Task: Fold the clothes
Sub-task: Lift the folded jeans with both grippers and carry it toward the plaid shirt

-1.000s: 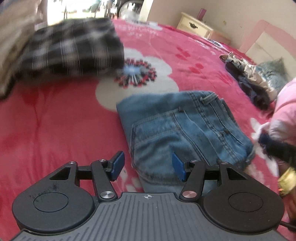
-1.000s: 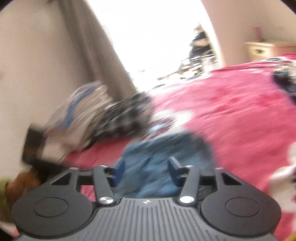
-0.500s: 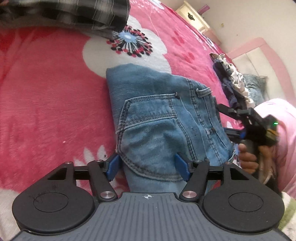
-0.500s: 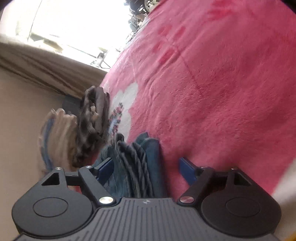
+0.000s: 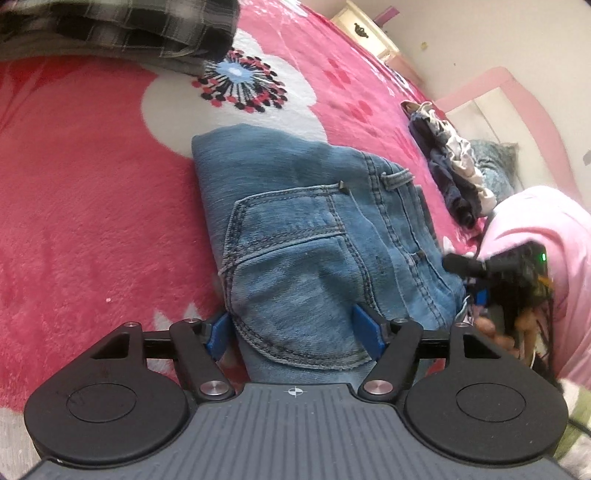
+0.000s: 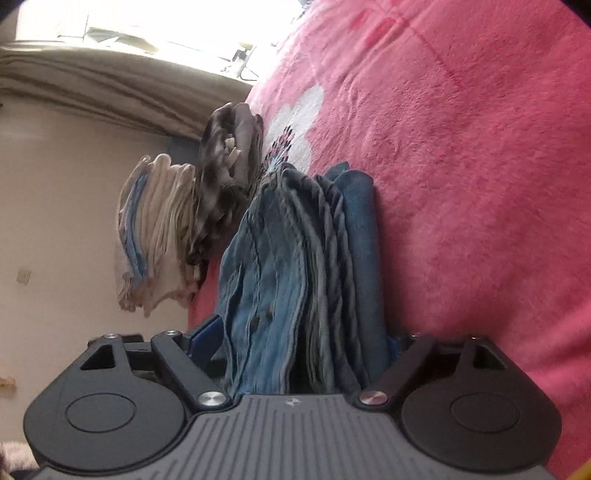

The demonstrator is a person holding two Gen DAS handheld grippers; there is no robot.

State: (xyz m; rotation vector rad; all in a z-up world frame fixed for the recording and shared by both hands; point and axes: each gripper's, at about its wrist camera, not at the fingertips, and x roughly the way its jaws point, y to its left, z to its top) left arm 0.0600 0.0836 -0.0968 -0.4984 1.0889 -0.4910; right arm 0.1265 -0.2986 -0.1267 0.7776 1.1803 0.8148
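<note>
Both grippers dropped onto folded jeans [image 5: 314,236]: left gripper [image 5: 295,330] half-open, right gripper [image 6: 295,343] wide, stack between fingers, unpinched. Next: clamp, carry to pile.

One folded pair of jeans [image 5: 314,236] at centre frame. Two folded stacks: one checked stack [image 5: 118,29] upper left, one pale stack [image 6: 155,236] left. One loose clothes heap [image 5: 454,166] upper right. Two grippers: left gripper [image 5: 291,328], right gripper [image 6: 299,339].
</note>
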